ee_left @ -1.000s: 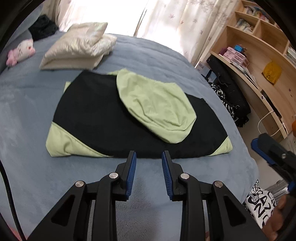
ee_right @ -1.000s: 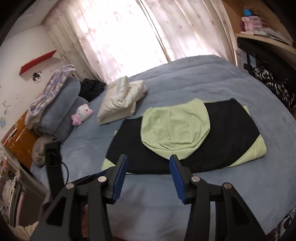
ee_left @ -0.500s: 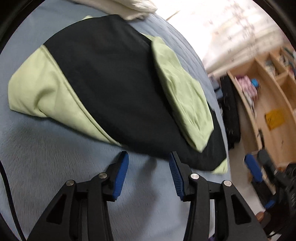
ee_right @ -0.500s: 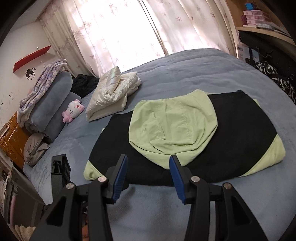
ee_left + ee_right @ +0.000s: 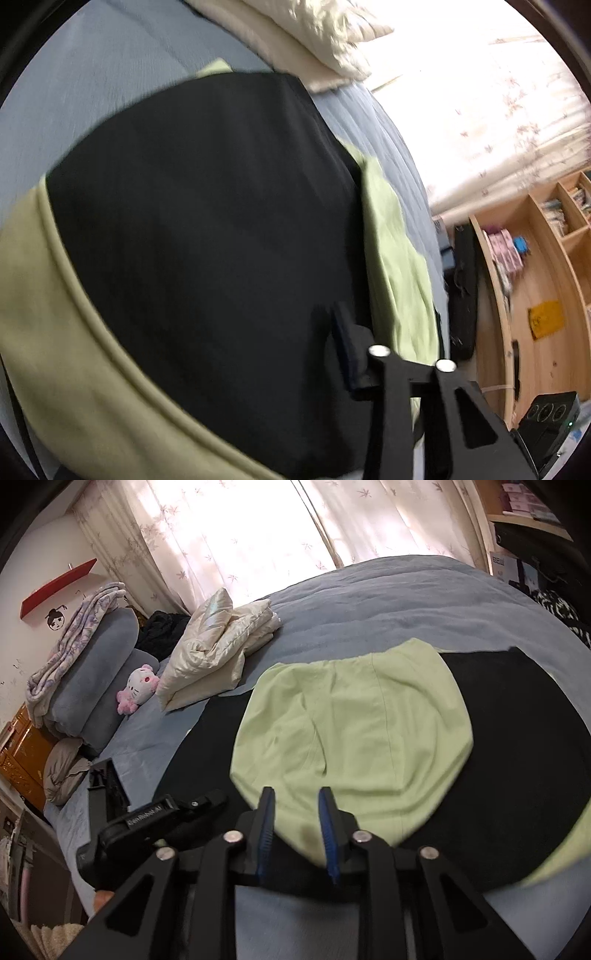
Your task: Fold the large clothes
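Note:
A black garment [image 5: 517, 768] with light green sleeves and a light green hood [image 5: 354, 731] lies folded on the grey-blue bed [image 5: 388, 602]. My right gripper [image 5: 297, 834] is open, its blue-padded jaws straddling the near edge of the hood and the black cloth under it. In the left wrist view the black garment [image 5: 207, 229] fills the frame with a green band [image 5: 74, 362] at the lower left. Only one finger [image 5: 351, 354] of the left gripper shows over the black cloth; the other is hidden under the cloth. The left gripper body also shows in the right wrist view [image 5: 147, 823].
A folded cream quilted jacket [image 5: 218, 653] lies on the bed beyond the garment. A pink plush toy [image 5: 136, 690], grey pillows [image 5: 96, 686] and a patterned blanket [image 5: 70, 650] sit at the head. Wooden shelves [image 5: 535, 280] and a dark bag [image 5: 463, 291] stand beside the bed.
Both grippers have moved forward onto the garment's near edge. The left gripper has tilted and dropped close to the black cloth, one finger now out of sight. The right jaws have narrowed around the hood edge.

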{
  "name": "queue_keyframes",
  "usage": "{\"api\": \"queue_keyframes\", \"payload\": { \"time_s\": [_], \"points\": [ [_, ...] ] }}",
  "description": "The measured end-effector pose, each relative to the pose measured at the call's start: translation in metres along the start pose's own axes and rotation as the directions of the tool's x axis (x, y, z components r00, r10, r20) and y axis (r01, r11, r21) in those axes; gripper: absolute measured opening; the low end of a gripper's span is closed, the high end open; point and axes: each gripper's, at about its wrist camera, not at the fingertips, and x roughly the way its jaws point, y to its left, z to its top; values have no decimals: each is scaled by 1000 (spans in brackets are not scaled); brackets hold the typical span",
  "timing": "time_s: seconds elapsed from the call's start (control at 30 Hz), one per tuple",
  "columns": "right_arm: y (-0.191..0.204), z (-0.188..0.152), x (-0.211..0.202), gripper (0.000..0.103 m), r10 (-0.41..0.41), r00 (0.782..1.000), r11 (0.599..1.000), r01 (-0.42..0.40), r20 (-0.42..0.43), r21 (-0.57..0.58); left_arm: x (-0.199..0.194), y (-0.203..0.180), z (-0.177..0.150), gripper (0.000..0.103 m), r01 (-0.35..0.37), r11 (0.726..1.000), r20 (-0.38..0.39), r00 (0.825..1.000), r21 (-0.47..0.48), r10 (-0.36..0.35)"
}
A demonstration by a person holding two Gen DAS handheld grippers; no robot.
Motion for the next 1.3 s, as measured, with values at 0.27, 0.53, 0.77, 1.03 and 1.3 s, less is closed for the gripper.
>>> {"api": "queue_keyframes", "payload": {
  "time_s": [0.27,0.53,0.77,1.03,1.3],
  "points": [
    [-8,17,67,5,-91,995,994,89,-32,-59,-19,-42,1,9,-137,955,188,978,262,89],
    [-21,-12,86,4,-100,993,994,97,-65,-45,-41,-132,-17,7,-216,806,327,945,552,29],
    [-40,-18,76,4,-19,998,996,24,-61,81,-26,-204,-30,7,-186,727,273,962,661,-2],
    [-88,-29,30,4,164,984,930,-130,-71,343,13,-291,-100,7,-172,493,200,980,853,-5],
    [-197,-35,-104,4,-322,944,842,250,75,478,88,-321,-202,7,-75,296,46,993,952,105]
  ]
}}
